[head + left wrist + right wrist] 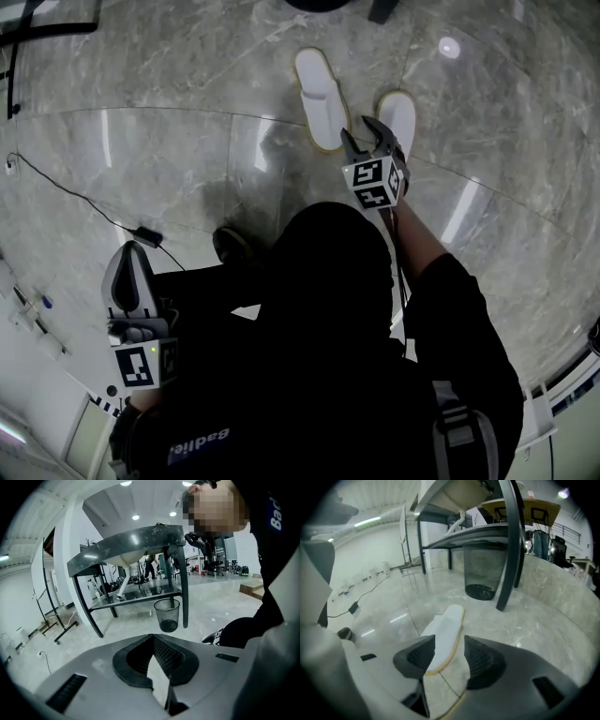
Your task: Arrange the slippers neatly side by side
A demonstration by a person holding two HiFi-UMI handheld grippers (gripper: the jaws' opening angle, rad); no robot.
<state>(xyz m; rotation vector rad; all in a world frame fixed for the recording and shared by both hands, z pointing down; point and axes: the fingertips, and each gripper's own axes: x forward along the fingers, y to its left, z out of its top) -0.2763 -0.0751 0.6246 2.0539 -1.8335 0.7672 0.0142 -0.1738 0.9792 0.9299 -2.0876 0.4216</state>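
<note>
Currently the right gripper (367,139) (445,651) hangs low over the floor (187,141), jaws apart, gripping nothing. It's above the near end of the right slipper (401,111), which it partly hides in the head view. In the right gripper view, the left slipper (321,98) (446,627) shows in the gap beyond the pads, not touched. A thin yellow sole edge runs under the right jaw.

Slippers are both flat on the marble with a gap between them. The left one sits further out and is slightly angled, so the pair is not lined up.

Left gripper (131,251) (152,639) is held back at the person's side, tips together, empty. Bin (485,571) and table leg (511,545) stand past the slippers.
</note>
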